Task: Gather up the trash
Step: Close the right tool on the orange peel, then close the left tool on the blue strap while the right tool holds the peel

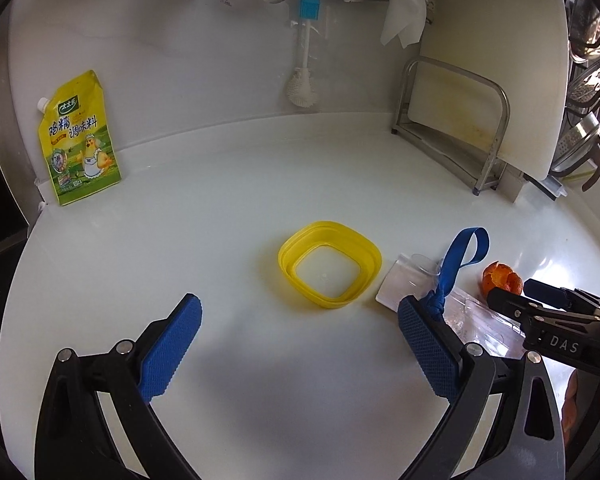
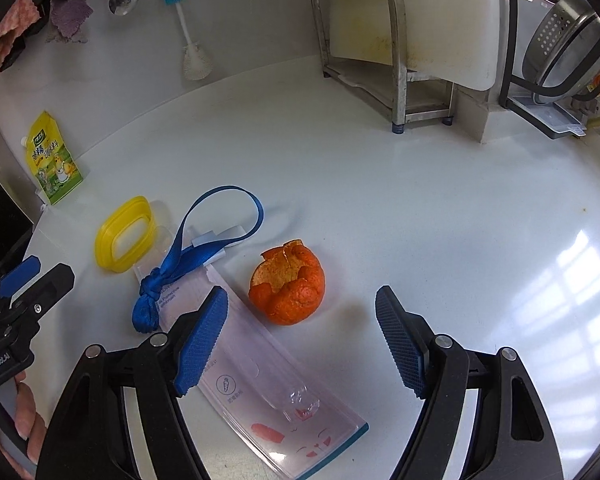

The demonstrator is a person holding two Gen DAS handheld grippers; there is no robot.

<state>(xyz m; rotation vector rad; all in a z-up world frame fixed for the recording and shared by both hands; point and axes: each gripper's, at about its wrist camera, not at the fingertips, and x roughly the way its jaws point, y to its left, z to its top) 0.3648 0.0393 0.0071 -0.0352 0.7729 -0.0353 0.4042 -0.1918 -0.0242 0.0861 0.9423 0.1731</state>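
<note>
White kitchen bench (image 2: 380,184). Right gripper (image 2: 302,338), jaws wide, frames the orange peel (image 2: 287,282) at 12 o'clock, likely to grab it. Left gripper (image 1: 300,344), wide, faces a yellow ring (image 1: 329,264).

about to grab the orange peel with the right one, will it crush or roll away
The peel looks like a hollow shell, torn open on top, so it will probably cave in under a firm squeeze. It is likely very light and may skid on the glossy counter. Its rounded shape could rock or roll if nudged.
</note>
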